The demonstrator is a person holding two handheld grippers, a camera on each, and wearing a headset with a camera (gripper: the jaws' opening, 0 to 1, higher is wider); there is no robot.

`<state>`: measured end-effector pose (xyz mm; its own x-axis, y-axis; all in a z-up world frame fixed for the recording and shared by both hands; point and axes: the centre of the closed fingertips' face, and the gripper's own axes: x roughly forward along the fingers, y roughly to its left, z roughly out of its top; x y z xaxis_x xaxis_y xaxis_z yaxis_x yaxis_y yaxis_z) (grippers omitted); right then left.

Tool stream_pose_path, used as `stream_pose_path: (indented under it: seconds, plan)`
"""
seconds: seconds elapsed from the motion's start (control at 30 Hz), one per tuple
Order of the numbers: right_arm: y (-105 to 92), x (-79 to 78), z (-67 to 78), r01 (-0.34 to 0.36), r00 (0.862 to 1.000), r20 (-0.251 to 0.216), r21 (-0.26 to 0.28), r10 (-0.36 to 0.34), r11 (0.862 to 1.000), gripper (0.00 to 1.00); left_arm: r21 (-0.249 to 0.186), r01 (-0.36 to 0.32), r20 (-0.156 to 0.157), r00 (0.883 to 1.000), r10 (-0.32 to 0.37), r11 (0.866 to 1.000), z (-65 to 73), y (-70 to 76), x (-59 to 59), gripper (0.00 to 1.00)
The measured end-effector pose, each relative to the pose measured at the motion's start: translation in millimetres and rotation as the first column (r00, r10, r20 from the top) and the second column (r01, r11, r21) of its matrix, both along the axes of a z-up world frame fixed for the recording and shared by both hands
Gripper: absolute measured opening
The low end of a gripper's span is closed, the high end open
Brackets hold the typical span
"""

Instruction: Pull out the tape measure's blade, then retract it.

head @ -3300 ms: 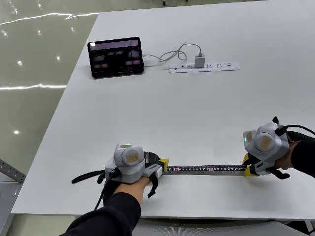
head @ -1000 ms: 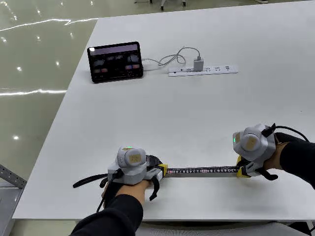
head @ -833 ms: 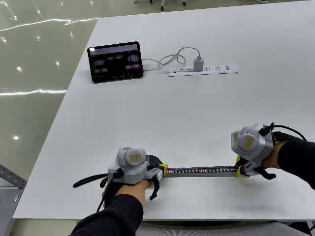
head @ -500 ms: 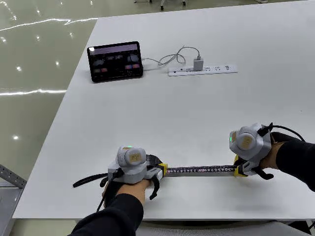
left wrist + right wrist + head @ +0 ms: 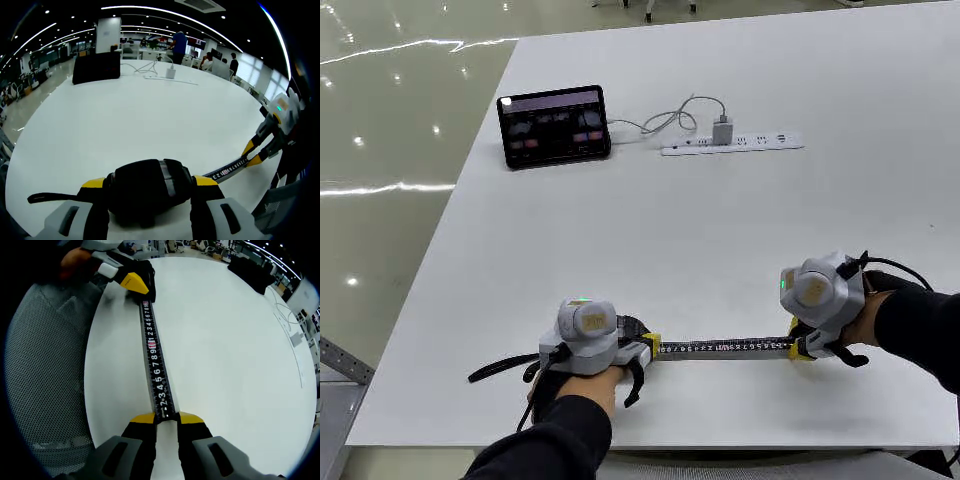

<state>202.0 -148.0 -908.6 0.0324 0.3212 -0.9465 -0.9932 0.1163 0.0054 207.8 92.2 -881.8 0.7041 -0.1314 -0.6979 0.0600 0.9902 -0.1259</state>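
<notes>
Left gripper [image 5: 645, 345] is clamped on the tape measure case [image 5: 147, 192], one yellow-tipped jaw on each side of the black body. Case sits on the white table [image 5: 720, 240], close to your near edge.

Right gripper [image 5: 165, 418] is pinched on the free end of the blade [image 5: 154, 350]. Its jaws are closed with just the strip between them, and the low end of the scale is right at the tips.

Blade is out and lying flat on the tabletop, straight between your two grippers, markings face up. In the right gripper view the numerals read 1 to 9, then a red mark; further along they're too small to read.

In the head view the case is at your left and the blade end at your right, both grippers low at the table surface.

Black strap [image 5: 500, 365] trails left from around the case and lies on the table.

Far side of the table, all well apart from the tape:
- Dark tablet [image 5: 555, 120] propped up, screen lit
- White power strip [image 5: 735, 142] to its right, with a white charger [image 5: 724, 128] plugged in
- Cable [image 5: 665, 110] looping from the charger toward the tablet

Grey mesh chair seat [image 5: 45, 365] shows past the table edge in the right gripper view
</notes>
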Motion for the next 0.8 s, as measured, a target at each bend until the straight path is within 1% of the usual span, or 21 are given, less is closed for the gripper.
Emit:
stream_pose_path:
  seconds: [0.67, 0.8]
  plan:
    - [15.8, -1.1, -0.6, -0.004, 1.0, -0.002, 0.006, 0.004, 1.0, 0.11, -0.005, -0.003, 0.0, 1.0, 0.003, 1.0, -0.1, 0.1, 0.6, 0.62]
    - [18.4, -1.3, -0.4, 0.003, 1.0, -0.002, 0.014, -0.003, 1.0, 0.11, -0.006, -0.003, -0.001, 1.0, 0.003, 1.0, -0.1, -0.3, 0.4, 0.62]
